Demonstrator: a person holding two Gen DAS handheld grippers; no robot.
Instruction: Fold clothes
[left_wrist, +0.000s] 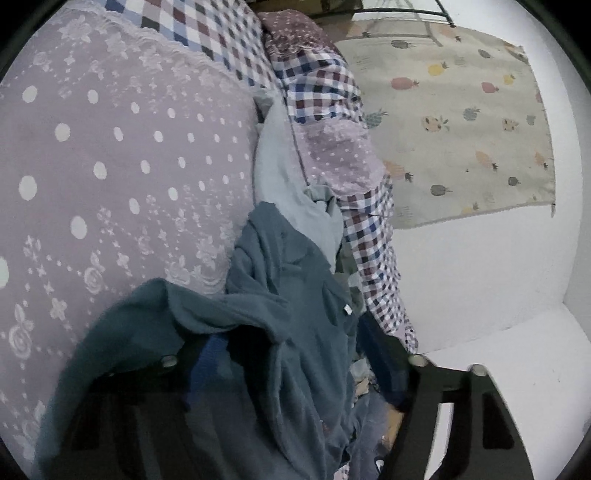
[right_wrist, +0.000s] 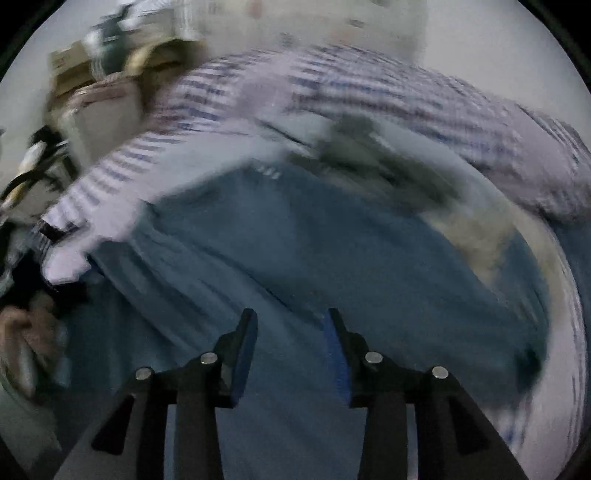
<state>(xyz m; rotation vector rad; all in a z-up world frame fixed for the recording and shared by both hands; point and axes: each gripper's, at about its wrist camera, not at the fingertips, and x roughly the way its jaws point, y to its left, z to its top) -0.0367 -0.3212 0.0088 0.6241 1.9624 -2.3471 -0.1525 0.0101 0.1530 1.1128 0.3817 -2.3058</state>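
Two views, one sharp, one badly smeared. Left wrist view: a teal garment (left_wrist: 288, 317) drapes over the left gripper (left_wrist: 291, 354), filling the frame from 6 to 8 o'clock and rising toward centre. The cloth hides most of the near finger; only a screw head and a dark edge show at 7 o'clock. The other finger (left_wrist: 424, 373) stands clear at 5 o'clock. The fingers look spread wide with fabric hanging between and over them; whether any cloth is actually nipped, cannot tell. A small white tag (left_wrist: 347, 309) sits on the garment just right of centre. Behind it, toward 12 o'clock, a pale blue garment (left_wrist: 280, 173) is partly buried under the teal one. A lilac dotted lace cover (left_wrist: 110, 166) fills 9 to 11 o'clock. Checked fabric (left_wrist: 354, 236) runs from 12 down to 4 o'clock, with a lilac lace patch over it. A fruit-print cloth (left_wrist: 461, 122) hangs on the white wall at 2 o'clock, its top corner cut off by the lens rim.

Right wrist view: motion blur throughout. The right gripper (right_wrist: 291, 325) at 6 o'clock has its blue-padded fingers (right_wrist: 245, 350) apart, nothing between them. Below them lies blue cloth (right_wrist: 295, 251), likely the same garment; blur prevents certainty. A dark grey shape (right_wrist: 369, 147) at 1 o'clock is unreadable. Checked cloth streaks across 10 to 2 o'clock. A hand (right_wrist: 29, 332) shows at 8 o'clock, cut by the frame edge. Boxes (right_wrist: 74, 62) at 11 o'clock, indistinct.
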